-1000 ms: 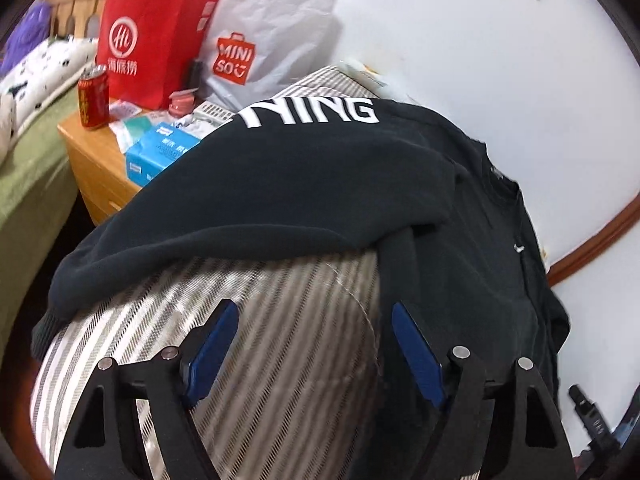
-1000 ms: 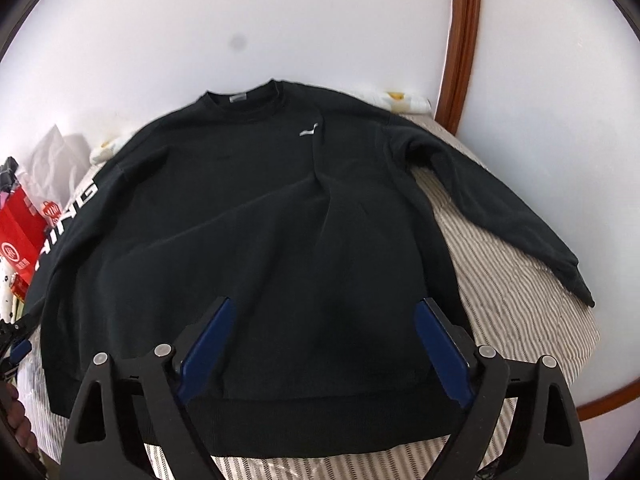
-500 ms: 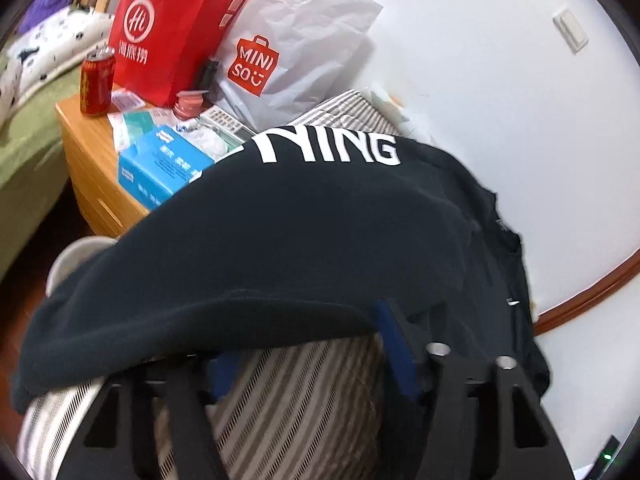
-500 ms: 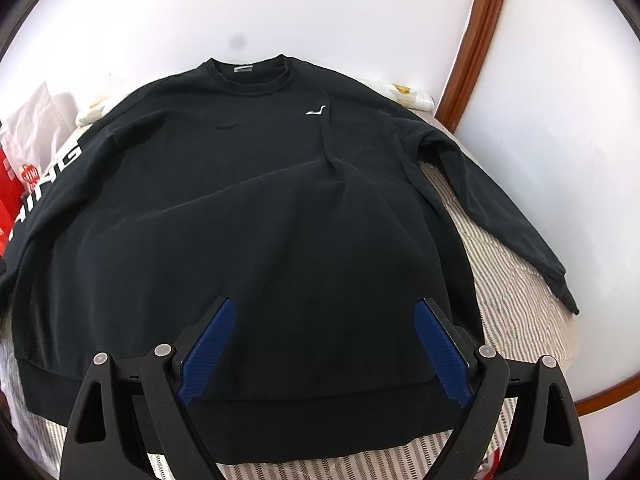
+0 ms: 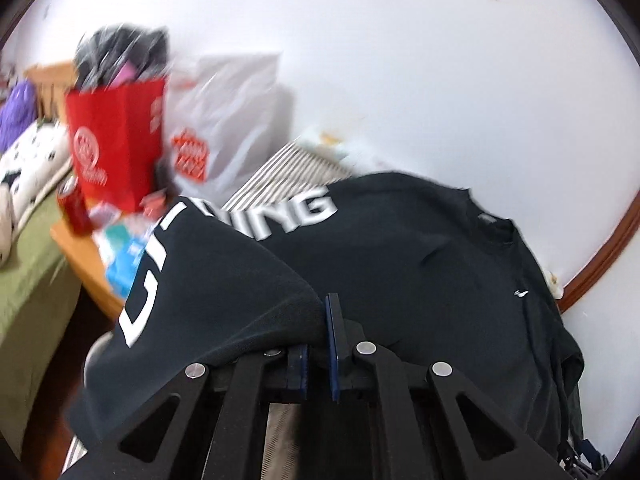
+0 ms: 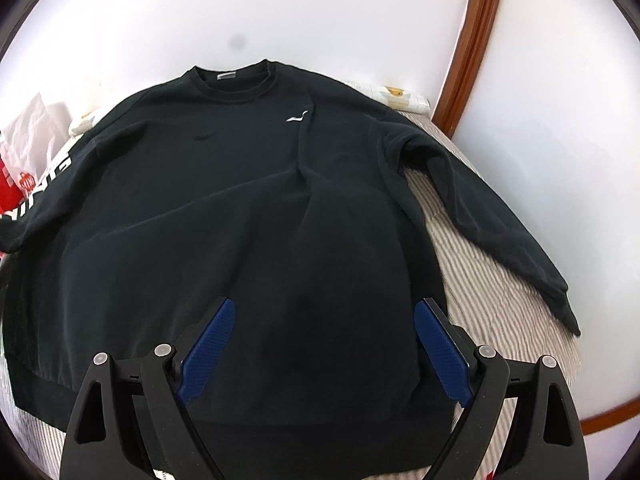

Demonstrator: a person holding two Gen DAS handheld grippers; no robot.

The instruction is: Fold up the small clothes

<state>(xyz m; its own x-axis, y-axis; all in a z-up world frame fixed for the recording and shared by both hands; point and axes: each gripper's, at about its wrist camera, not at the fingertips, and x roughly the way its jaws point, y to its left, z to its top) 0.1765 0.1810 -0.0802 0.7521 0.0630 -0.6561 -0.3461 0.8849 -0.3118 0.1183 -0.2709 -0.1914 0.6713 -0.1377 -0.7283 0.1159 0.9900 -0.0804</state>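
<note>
Striped bedding (image 6: 492, 280) carries a black sweatshirt (image 6: 240, 220); left tool (image 5: 320, 344) pinches its sleeve, right tool (image 6: 324, 344) spread.

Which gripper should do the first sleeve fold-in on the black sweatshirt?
Left. The left gripper is already shut on the lettered sleeve, lifted off the striped bed. The right gripper hangs open over the sweatshirt body, holding nothing, and the other sleeve lies flat off to its side.

The left claw (image 5: 318, 332), a black two-finger frame with blue pads, points downward, its jaws pinched together on a fold of black sweatshirt sleeve (image 5: 224, 280). The right claw (image 6: 324, 344), of the same build, angles downward with its blue pads (image 6: 208, 344) spread wide, gripping nothing.
</note>
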